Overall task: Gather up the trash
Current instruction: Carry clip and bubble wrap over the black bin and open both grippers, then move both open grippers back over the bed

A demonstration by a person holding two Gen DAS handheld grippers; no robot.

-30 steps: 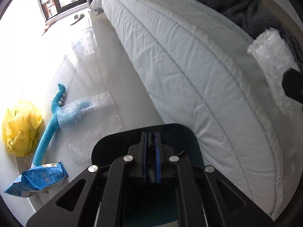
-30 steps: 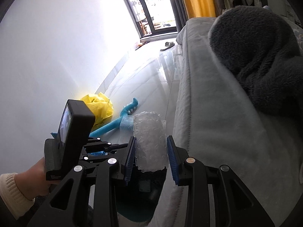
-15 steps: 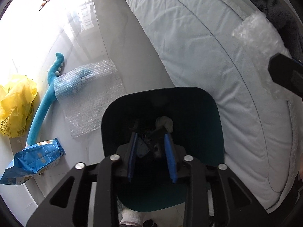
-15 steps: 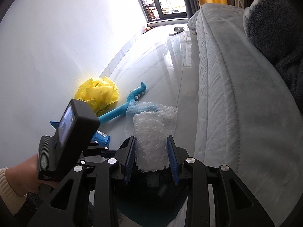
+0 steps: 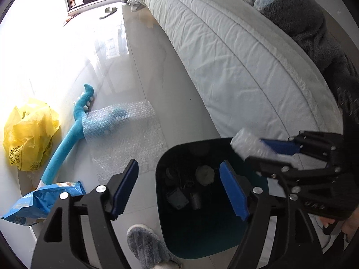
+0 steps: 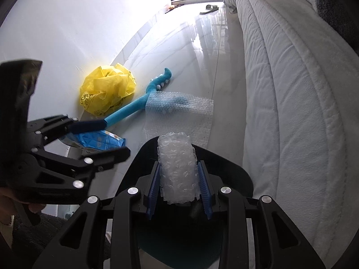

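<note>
the right tongs [image 6: 179, 182] grip a roll of bubble wrap [image 6: 176, 168] between blue pads, held just above the dark bin [image 6: 235, 174] that stands on the floor [image 5: 157, 71] beside the bed [image 5: 235, 51]. the left tongs [image 5: 179, 188] are opening over the same bin with nothing between the jaws. small scraps, hard to identify in the shadow, lie inside the bin. a flat sheet of bubble wrap [image 5: 130, 134] lies on the floor, draped over a blue foam stick [image 5: 65, 145]. a crumpled yellow bag [image 5: 29, 132] sits against the wall, near a blue snack packet [image 5: 42, 201]. a grey slipper [image 5: 145, 246] shows at the lower edge.
</note>
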